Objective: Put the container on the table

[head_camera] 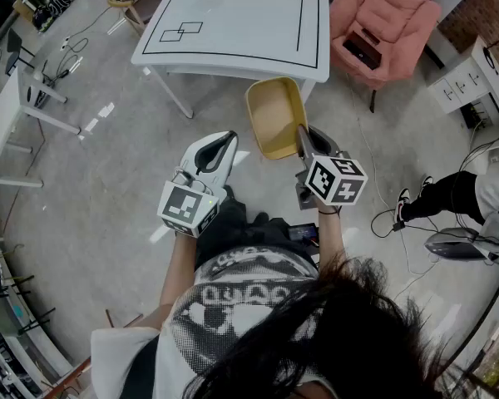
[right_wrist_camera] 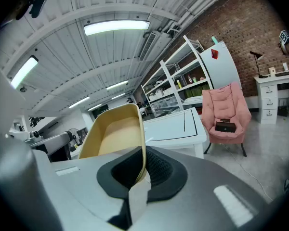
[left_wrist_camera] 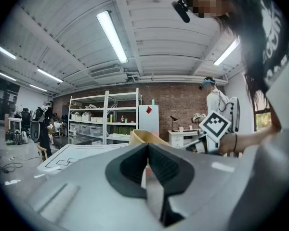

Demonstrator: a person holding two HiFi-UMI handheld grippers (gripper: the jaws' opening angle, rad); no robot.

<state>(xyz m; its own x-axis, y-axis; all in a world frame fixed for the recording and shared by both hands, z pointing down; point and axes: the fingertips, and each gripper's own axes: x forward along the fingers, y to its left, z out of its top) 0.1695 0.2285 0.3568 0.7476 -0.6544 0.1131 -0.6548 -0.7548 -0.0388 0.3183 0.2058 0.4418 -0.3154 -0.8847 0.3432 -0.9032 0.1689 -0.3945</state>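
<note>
yellow container [head_camera: 274, 116] rim pinched at right gripper [head_camera: 303, 133] tip, left gripper [head_camera: 228, 140] alongside, white table [head_camera: 233, 52] ahead of both

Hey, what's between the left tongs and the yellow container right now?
Nothing: in the head view only open air over grey floor separates the left tongs from the container, whose rim the right tongs grip.

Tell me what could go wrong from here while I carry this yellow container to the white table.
1. The right gripper pinches only one rim edge of the container, which hangs in the air off the jaws; it could pivot or slip out.
2. The table lies beyond the container, not under it; opening the jaws here would likely drop it short.
3. The left gripper is shut and empty, so nothing backs up the single grip.
</note>
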